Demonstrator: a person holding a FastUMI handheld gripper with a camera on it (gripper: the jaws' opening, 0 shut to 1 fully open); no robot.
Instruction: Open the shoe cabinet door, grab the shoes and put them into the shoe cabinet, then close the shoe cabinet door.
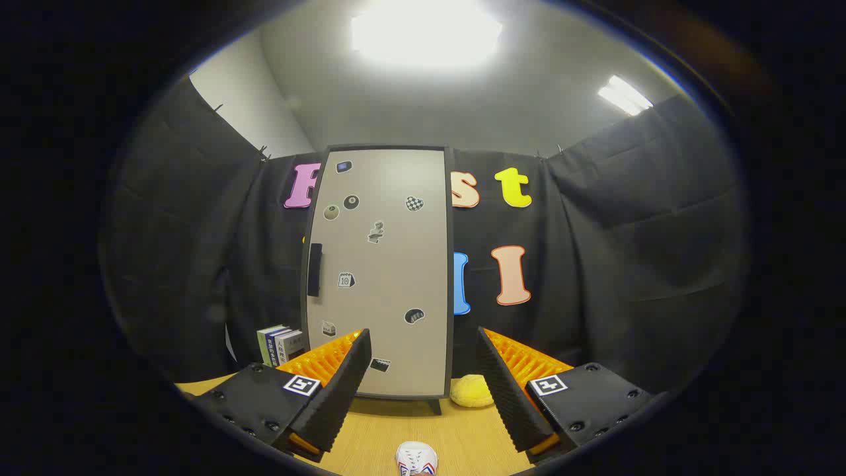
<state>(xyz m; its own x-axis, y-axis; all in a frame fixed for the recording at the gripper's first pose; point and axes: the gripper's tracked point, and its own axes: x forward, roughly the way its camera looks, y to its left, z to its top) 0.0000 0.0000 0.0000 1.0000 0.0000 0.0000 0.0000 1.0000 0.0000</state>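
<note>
The shoe cabinet [383,264] stands upright beyond my fingers on the wooden table, its pale door dotted with stickers and shut. A dark handle [314,269] sits on the door's left side. A small white shoe [416,458] lies on the table just below and between my fingers, only its toe showing. My gripper [423,370] is open, with nothing between its fingers, held back from the cabinet and level with the door's lower part.
A yellow soft object [471,390] rests on the table [370,436] at the cabinet's right foot. Several books [280,344] stand upright left of the cabinet. Black cloth walls close in on both sides and behind.
</note>
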